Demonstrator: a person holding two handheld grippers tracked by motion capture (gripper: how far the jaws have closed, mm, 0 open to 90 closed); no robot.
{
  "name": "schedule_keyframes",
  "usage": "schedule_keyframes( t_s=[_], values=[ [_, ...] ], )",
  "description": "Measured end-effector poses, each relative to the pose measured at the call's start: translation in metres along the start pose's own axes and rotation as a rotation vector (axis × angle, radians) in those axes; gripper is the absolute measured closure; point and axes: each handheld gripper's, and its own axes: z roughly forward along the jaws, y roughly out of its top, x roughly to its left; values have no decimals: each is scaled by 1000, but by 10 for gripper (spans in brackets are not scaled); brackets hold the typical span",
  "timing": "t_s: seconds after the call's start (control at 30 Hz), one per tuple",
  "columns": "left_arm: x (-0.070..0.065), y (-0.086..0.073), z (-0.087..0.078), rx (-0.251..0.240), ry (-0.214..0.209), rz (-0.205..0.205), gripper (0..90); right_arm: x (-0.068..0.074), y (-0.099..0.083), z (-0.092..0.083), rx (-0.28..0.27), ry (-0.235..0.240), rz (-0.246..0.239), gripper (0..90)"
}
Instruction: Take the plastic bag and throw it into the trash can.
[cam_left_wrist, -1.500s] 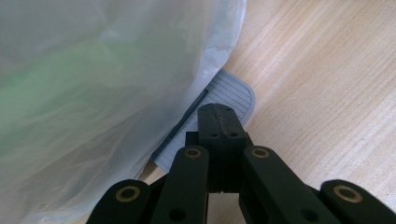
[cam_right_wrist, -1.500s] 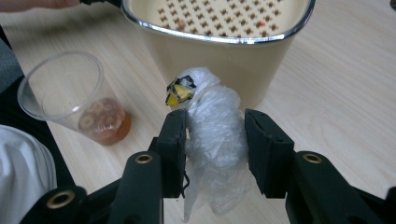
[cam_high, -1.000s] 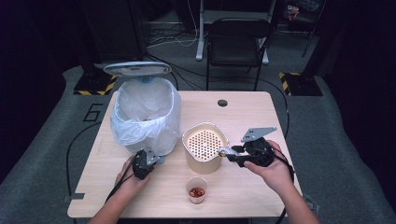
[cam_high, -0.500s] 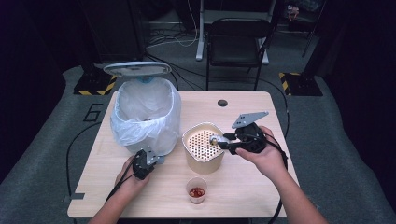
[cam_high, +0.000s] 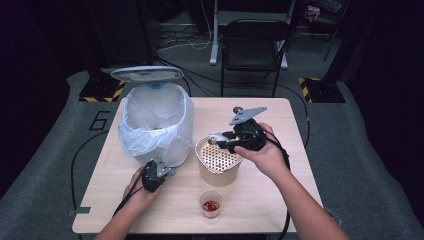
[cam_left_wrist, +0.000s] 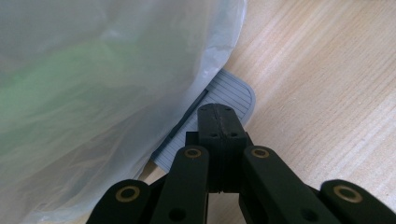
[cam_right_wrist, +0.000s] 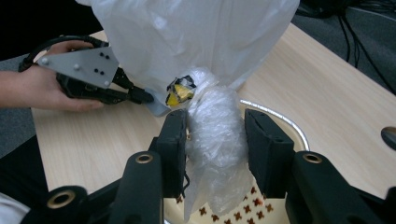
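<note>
The lined bin (cam_high: 156, 122) and paper bucket (cam_high: 218, 162) crowd the table's (cam_high: 280, 125) middle; its right side looks open.

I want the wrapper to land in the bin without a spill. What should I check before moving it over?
1. Bin lid up: ok.
2. Left tongs shut, pressing on the grey pedal: ok.
3. Right tongs closed on the plastic wad: ok.
4. Wad's loose tail lifted clear of the paper bowl: cannot tell; it hangs over the bowl's inside.
5. Bin bag open at the top: ok.
6. Sauce cup out of the way, at the near table edge: ok.
</note>
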Motion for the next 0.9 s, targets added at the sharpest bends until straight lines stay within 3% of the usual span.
schedule_keyframes(
  t_s=[0.23,0.27,0.3,0.73,0.9],
  values=[
    [0,0,0,-1,-2,-14,900,1,24,8,-25,3,-10,605],
    [4,2,-1,8,9,60,900,1,28,9,-26,4,-15,605],
    [5,2,-1,8,15,72,900,1,31,10,-26,2,-21,605],
    [6,2,-1,5,18,72,900,8,76,17,-44,13,-75,605],
    [6,3,-3,25,10,74,900,8,89,19,-49,16,-57,605]
  ],
)
